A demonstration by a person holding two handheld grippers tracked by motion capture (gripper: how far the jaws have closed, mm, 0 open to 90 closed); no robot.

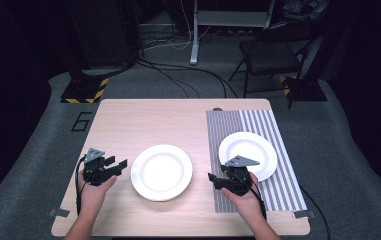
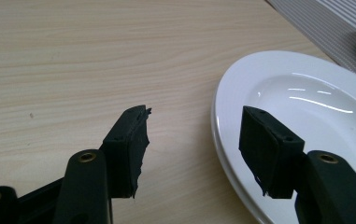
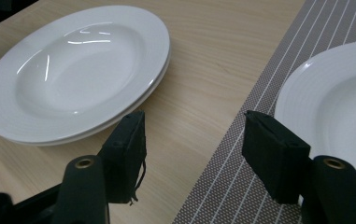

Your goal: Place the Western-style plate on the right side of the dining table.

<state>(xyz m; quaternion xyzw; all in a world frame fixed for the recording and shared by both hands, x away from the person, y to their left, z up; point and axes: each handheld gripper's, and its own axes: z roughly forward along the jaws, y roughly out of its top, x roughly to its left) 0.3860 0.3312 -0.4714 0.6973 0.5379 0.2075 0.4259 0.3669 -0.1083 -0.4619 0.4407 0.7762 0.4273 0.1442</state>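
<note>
My left gripper (image 1: 120, 164) hovers low over the bench (image 1: 128, 125) just left of the stack of two white plates (image 1: 161, 172), its jaws standing partly apart with nothing between them; in the left gripper view one jaw hangs over the near rim of that stack (image 2: 306, 93) and the other over bare wood. My right gripper (image 1: 213, 177) sits at the left edge of the striped mat (image 1: 273, 125), also partly open and empty, between the stack and the single white plate (image 1: 248, 152) that rests on the mat. In the right gripper view its jaws frame the mat's edge (image 3: 241, 154), the stack (image 3: 73, 74) off to one side and the single plate (image 3: 334, 98) close by the other.
</note>
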